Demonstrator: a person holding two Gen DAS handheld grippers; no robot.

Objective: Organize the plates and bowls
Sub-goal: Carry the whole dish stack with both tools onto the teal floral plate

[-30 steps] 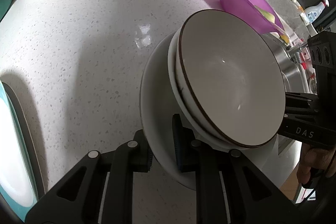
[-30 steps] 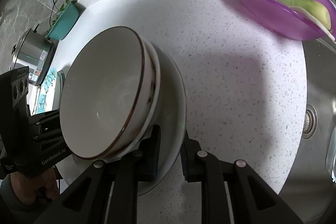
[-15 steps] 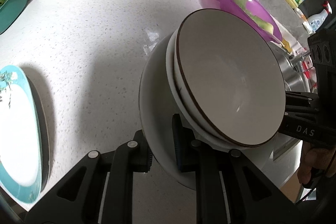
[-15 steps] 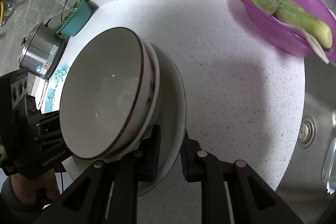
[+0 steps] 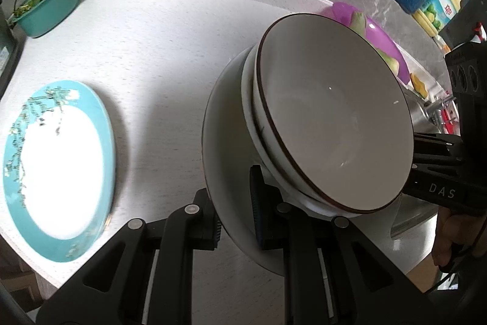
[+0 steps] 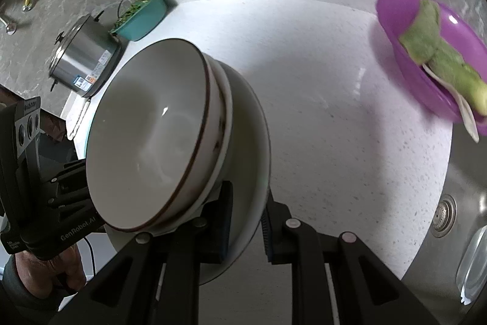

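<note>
both tools are clamped on the white plate (image 5: 225,136): left gripper (image 5: 236,203) and right gripper (image 6: 246,221) pinch opposite rims, stacked bowls (image 5: 331,127) riding on top. the carry step looks in hand; next, lower it level onto the teal plate (image 5: 61,166) to the left gripper's left.

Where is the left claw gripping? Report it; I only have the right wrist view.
Observer: The left claw is shut on the near rim of the white plate, just below the two stacked bowls.
Operator: Now tell me what lies left of the stack.
Observer: A teal-rimmed plate lies flat on the counter, apart from the stack.
</note>
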